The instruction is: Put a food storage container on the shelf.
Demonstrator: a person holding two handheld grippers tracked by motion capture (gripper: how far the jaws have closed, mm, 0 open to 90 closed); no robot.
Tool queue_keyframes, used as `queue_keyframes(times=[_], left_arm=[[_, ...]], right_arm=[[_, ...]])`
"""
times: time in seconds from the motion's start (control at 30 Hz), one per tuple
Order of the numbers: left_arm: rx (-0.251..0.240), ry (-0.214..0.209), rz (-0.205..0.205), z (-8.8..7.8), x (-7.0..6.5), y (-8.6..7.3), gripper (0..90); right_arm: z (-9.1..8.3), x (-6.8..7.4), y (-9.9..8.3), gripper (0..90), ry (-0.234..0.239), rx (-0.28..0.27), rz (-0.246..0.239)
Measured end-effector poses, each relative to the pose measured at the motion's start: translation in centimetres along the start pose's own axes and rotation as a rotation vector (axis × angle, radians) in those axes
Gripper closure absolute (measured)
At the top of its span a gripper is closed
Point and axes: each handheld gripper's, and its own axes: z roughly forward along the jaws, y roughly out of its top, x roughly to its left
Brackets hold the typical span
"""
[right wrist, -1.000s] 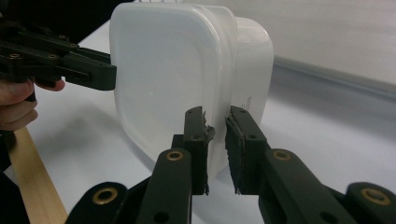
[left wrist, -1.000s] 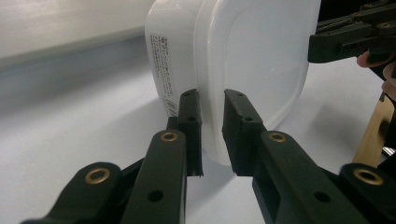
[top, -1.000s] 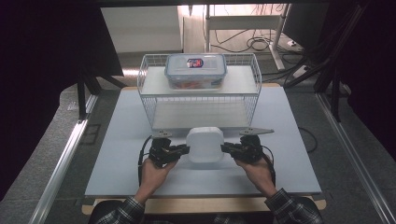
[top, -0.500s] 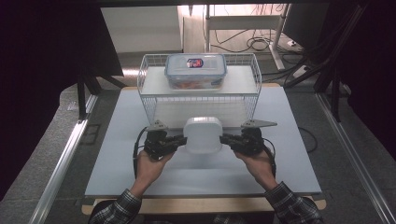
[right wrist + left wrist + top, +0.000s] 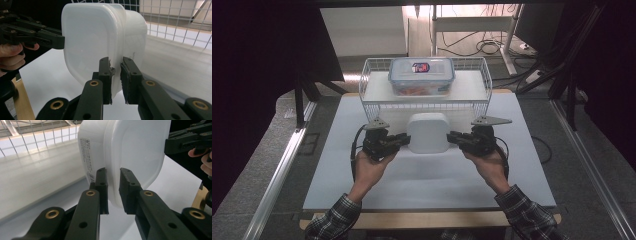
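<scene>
My left gripper (image 5: 401,141) pinching the left rim of the white lidded tub (image 5: 428,132), my right gripper (image 5: 456,138) pinching its right rim, tub held above the table (image 5: 362,180) before the wire basket (image 5: 484,80), its contents hidden, clear blue-clipped box (image 5: 421,75) in the basket holding something orange.

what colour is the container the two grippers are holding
Translucent white container, clearest in the right gripper view.

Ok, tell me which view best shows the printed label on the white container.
The left gripper view: the label runs down the white container wall beside the left gripper fingers. The right gripper view catches faint print on its side. The high view shows its lid, no label.
</scene>
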Motion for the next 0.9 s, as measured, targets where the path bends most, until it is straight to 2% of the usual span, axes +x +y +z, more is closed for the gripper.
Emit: queue_keyframes(times=[0.27, 0.5, 0.9], left_arm=[[-0.025, 0.011, 0.019, -1.0, -0.1, 1.8, 78.1], [-0.057, 0.029, 0.046, -2.1, -0.2, 4.0, 78.2], [-0.101, 0.051, 0.069, -3.7, -0.2, 7.7, 78.1]], right_arm=[[-0.3, 0.0, 1.8, 78.8, 0.007, -0.019, -0.010], [-0.6, 0.2, 4.0, 78.7, 0.009, -0.047, -0.024], [-1.2, 0.3, 7.7, 78.6, 0.009, -0.097, -0.041]])
